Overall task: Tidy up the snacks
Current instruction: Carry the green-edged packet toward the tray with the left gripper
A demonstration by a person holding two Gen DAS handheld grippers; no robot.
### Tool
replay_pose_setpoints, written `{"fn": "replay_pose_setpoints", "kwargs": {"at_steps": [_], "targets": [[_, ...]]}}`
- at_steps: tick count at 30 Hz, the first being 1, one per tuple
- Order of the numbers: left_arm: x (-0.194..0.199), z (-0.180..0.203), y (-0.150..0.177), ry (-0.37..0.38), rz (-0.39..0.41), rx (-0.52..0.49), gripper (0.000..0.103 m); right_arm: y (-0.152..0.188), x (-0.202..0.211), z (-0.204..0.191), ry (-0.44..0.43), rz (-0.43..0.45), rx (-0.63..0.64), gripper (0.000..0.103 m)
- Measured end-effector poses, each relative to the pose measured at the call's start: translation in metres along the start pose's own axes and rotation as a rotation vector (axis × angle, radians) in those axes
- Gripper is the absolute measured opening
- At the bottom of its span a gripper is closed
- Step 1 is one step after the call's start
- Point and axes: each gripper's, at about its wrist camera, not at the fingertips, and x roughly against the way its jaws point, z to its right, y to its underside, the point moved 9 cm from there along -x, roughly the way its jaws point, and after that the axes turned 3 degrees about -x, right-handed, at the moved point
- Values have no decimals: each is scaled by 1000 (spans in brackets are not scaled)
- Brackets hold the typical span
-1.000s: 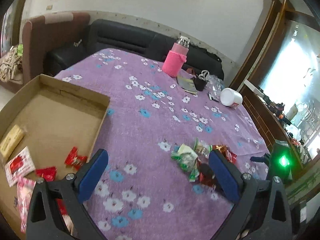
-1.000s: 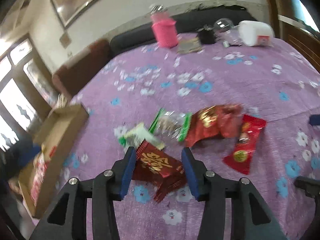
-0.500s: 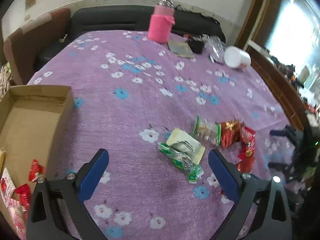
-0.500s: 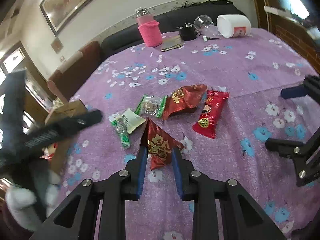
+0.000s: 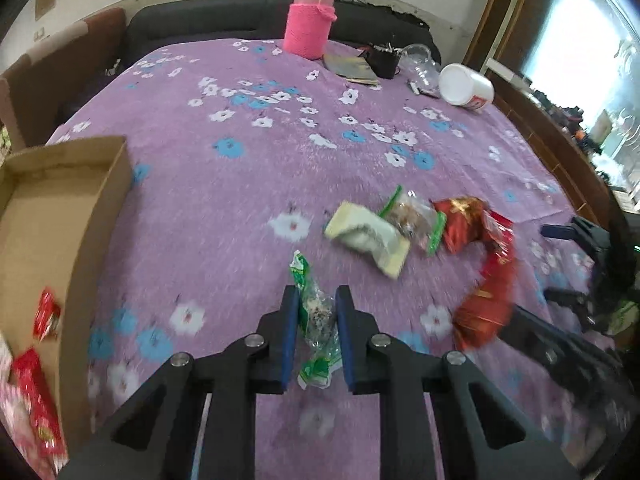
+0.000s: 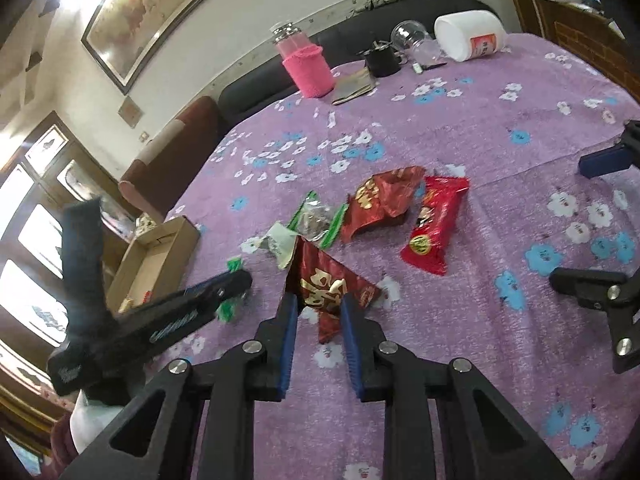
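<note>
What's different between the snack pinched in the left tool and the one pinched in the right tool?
The left tool holds a clear green-edged packet, slim, its contents showing through. The right tool holds a dark red foil packet, opaque, wider, printed with gold characters. The green-edged packet is gripped mid-length, the red foil packet near one end. Both are small sealed snacks, clamped between blue pads above the purple floral tablecloth.

Left wrist view: low over purple tablecloth (image 5: 248, 184), looks along own fingers toward far sofa; box (image 5: 60, 216) at left edge. Right wrist view: similar height, faces same way from further right. Both share snack pile (image 5: 404, 224) (image 6: 372, 216), pink bottle (image 5: 310, 24) (image 6: 306, 64).
</note>
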Motion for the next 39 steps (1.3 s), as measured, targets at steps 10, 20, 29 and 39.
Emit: {"fn": "replay_pose_setpoints", "kwargs": {"at_steps": [10, 20, 29, 39], "targets": [[53, -10, 35, 68, 62, 58, 18, 11, -17, -21, -6, -44, 84, 31], [139, -30, 74, 171, 183, 145, 18, 2, 3, -25, 225, 177, 260, 57], [223, -83, 114, 65, 278, 129, 18, -4, 14, 12, 251, 205, 79, 57], [276, -131, 140, -26, 378, 235, 18, 2, 9, 22, 295, 150, 62, 57]]}}
